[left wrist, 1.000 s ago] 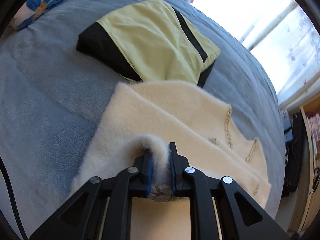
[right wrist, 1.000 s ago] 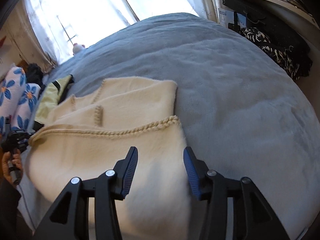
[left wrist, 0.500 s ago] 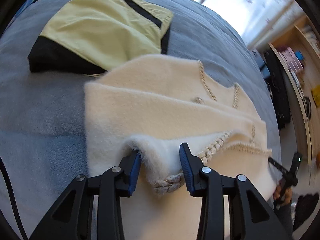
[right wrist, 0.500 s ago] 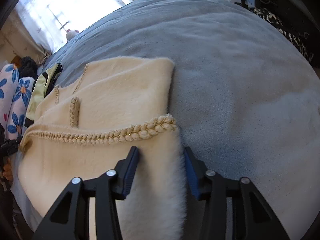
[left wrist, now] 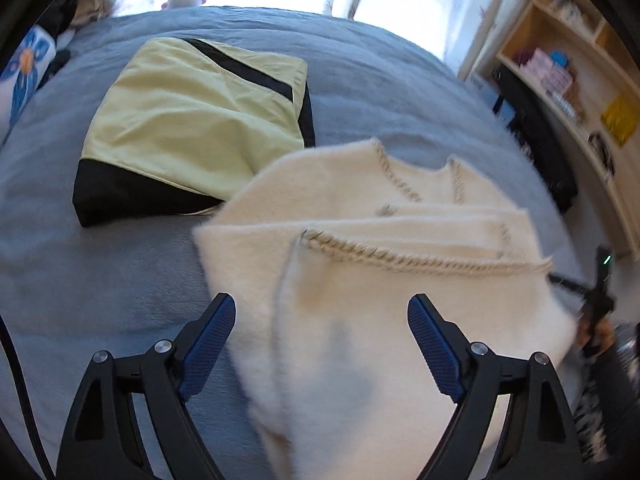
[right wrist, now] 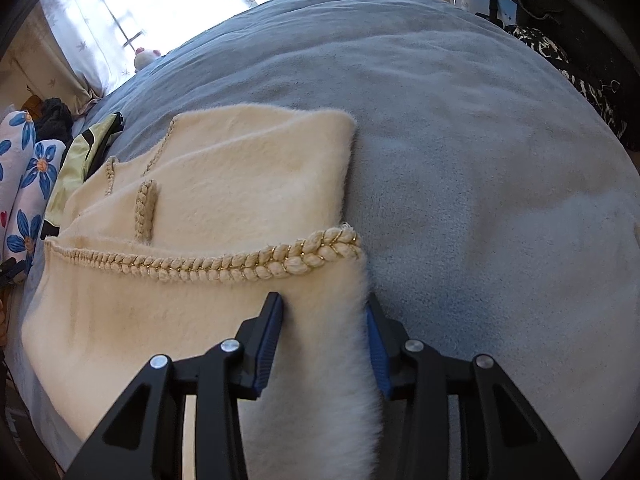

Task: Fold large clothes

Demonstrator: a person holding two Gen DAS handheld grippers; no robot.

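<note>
Both grippers tilt steeply down over the folded cream sweater [left wrist: 400, 280] on the bed [left wrist: 100, 272]: left gripper [left wrist: 322, 340] at lower centre, jaws opening and gripping nothing, right gripper [right wrist: 324, 340] with jaws straddling its fluffy edge (whether they pinch it, I cannot tell).

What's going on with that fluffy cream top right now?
Left gripper opening, clear of cream top. Right gripper straddling its edge. Folded yellow garment just beyond.

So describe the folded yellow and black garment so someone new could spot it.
On the grey-blue bed cover, look past the fluffy cream sweater towards the window. The pale yellow garment lies folded there, smooth, with black panels, where the sweater is fuzzy with braided trim.
</note>
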